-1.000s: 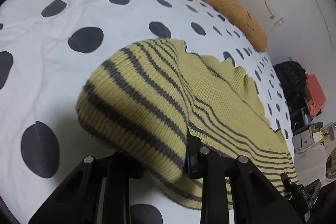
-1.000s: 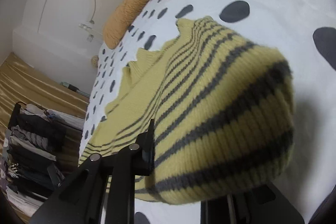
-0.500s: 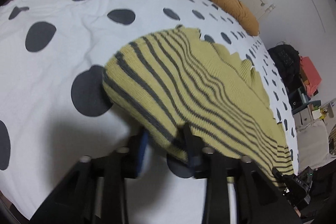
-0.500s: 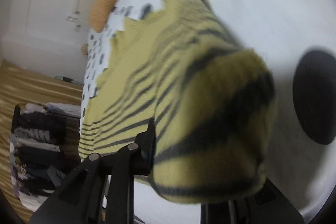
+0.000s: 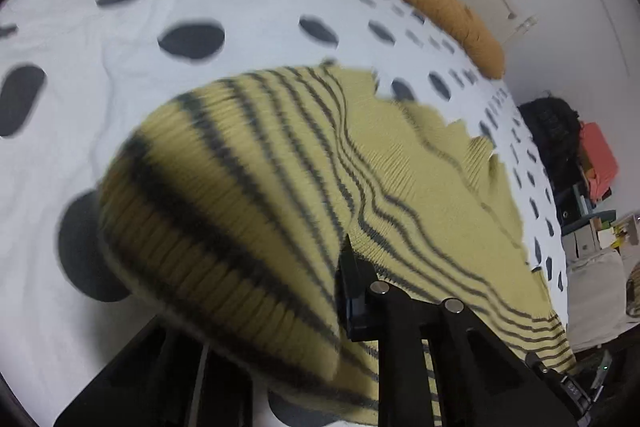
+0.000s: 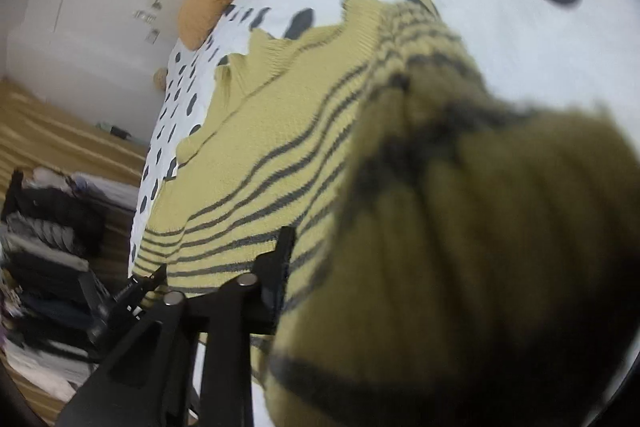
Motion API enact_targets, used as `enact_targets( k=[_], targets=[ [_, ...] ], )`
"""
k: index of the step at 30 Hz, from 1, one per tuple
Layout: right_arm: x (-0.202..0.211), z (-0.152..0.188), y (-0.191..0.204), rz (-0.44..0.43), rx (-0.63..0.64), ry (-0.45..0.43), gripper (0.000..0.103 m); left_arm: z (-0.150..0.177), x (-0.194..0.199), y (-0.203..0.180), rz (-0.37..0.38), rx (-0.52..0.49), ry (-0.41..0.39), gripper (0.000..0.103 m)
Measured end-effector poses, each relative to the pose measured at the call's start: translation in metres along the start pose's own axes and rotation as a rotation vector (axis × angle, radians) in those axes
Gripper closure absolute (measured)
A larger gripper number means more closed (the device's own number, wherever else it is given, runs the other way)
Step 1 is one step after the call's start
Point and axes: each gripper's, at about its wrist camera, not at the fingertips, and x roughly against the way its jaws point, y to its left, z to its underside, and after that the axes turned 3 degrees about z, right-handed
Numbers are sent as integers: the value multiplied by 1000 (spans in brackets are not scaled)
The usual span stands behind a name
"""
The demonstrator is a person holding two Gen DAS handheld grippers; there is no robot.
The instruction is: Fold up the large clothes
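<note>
Jaws of the left gripper (image 5: 280, 311) look clamped on a bunched, striped end of the yellow sweater (image 5: 420, 179); one black finger presses against the knit, the other is hidden under the drooping fabric. On the right gripper (image 6: 360, 287) the jaws likewise appear closed on the sweater (image 6: 280, 131), one finger showing at the cloth's edge and the rest buried under a thick blurred fold

Most of the garment lies spread on the bed (image 5: 120, 107), over its white, dark-spotted cover, with the two held ends lifted toward the cameras. An orange pillow (image 5: 432, 7) sits well apart at the head of the bed

Judging by the ribbed, chunky knit, this is soft, floppy and fairly weighty for clothing; it sags around the fingers instead of keeping a line. It should not slip easily, but it will stretch if hauled by one spot, so a hold on the ribbed hem or cuff, gathering several layers, seems safest

Both grippers sit low and near the bed's edge, pointing across the mattress toward the pillow, each tilted slightly inward toward the other
</note>
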Motion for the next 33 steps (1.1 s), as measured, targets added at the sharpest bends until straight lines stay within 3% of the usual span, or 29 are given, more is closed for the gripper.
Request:
enact_targets(
  k=[5, 7, 9, 11, 12, 13, 14, 16, 18, 21, 25, 28, 30, 33],
  targets=[
    [37, -11, 10, -108, 19, -51, 83, 32, 72, -1, 34, 40, -119, 93],
    [51, -5, 4, -161, 11, -47, 83, 53, 87, 12, 33, 75, -105, 92],
    [59, 10, -13, -186, -17, -5, 82, 86, 78, 38, -9, 134, -18, 91],
    [48, 28, -36, -122, -43, 68, 81, 107, 58, 63, 3, 213, 53, 85],
    [39, 36, -49, -75, -61, 106, 79, 112, 56, 72, 56, 238, 20, 85],
    [29, 44, -66, -92, -97, 123, 79, 111, 56, 74, 66, 231, 11, 85],
    [28, 48, -79, -168, -153, 97, 79, 106, 57, 69, 47, 201, 19, 84],
    [30, 47, -81, -191, -208, 104, 75, 99, 62, 58, 8, 149, 21, 79],
    [36, 42, -71, -141, -173, 115, 73, 93, 68, 56, 17, 156, 21, 73],
    [54, 41, -59, -53, -109, 109, 69, 86, 75, 74, 0, 223, 12, 41],
    [105, 56, -51, 168, -60, 57, 67, 82, 82, 87, 16, 220, 24, 40],
    [159, 64, -25, 283, 57, -88, 67, 83, 85, 86, -17, 163, 25, 41],
    [168, 60, 2, 262, 148, -131, 71, 84, 85, 85, -28, 154, 21, 41],
    [159, 54, 43, 117, 254, -143, 71, 87, 84, 89, -10, 185, 21, 41]
  ],
)
